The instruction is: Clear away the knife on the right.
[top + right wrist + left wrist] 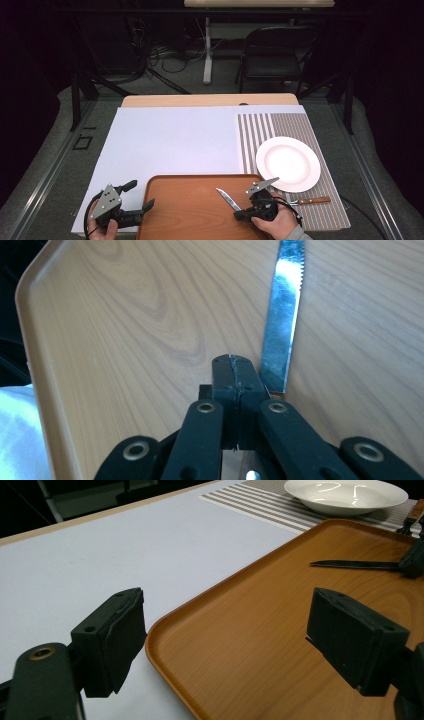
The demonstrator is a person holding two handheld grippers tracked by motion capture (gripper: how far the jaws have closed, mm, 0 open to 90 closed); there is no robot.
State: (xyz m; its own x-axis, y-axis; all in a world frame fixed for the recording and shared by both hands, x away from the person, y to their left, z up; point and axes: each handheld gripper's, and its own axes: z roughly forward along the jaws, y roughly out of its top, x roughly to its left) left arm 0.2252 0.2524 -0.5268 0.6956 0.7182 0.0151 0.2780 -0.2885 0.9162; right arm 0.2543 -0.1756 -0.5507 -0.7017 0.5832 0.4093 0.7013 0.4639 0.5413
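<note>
High view first: knife on tray, right gripper closest

High view: knife lies on the wooden tray, toward its near right corner. Long axis runs diagonal, tip to the far left, handle end to the near right, straight at the right gripper. Handle itself is hidden under that gripper. Left gripper sits at the tray's near left corner, well apart from the knife, so right hand is the one for it. Plate rests on the striped mat by the table's right edge, w/ a wooden-handled utensil at the mat's near edge.

Left gripper view: left gripper spread wide, nothing in it, one jaw over the white table top, the other over the tray rim. Knife shows far across the tray, blade approx. side-on.

Right gripper view: right gripper has jaws pressed together, nothing visible btw. them. Knife blade lies just beside the tips, on their right, running almost parallel to the jaws and pointing away. Judgement: to pinch it the jaws must first spread, then shift sideways over the blade's root or back to the handle
</note>
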